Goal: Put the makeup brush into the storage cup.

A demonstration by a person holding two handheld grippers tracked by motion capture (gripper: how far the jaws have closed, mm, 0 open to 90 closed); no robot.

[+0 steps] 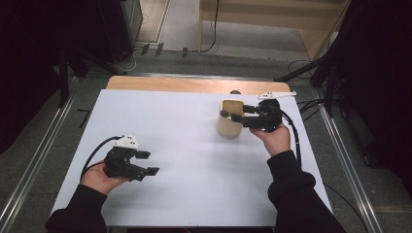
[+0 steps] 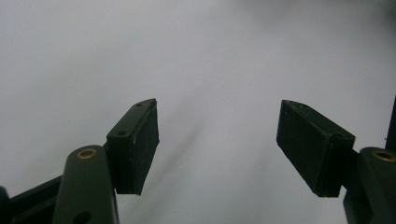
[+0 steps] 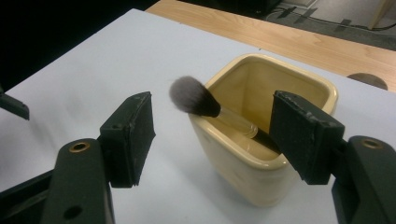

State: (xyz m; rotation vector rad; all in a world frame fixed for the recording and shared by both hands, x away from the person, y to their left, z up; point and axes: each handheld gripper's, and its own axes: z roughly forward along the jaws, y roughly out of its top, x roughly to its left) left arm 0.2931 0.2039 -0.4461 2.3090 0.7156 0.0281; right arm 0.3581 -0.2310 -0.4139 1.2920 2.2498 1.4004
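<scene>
Right gripper (image 3: 212, 140) is held open beside the square cream ceramic cup (image 3: 261, 172). Dark-bristled makeup brush (image 3: 194, 98) is left leaning inside, seemingly deposited. Left gripper (image 2: 217, 144) is parked open, empty.

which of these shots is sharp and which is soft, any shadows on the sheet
Right gripper view: the brush and cream holder are fairly sharp. Left gripper view: the white sheet is soft and featureless, with a faint streak of shadow between the jaws. High view: surroundings very dark, sheet evenly lit, soft shadow beside the left gripper.

Black tools (image 1: 151, 163), black sleeves (image 1: 291, 179)
</scene>
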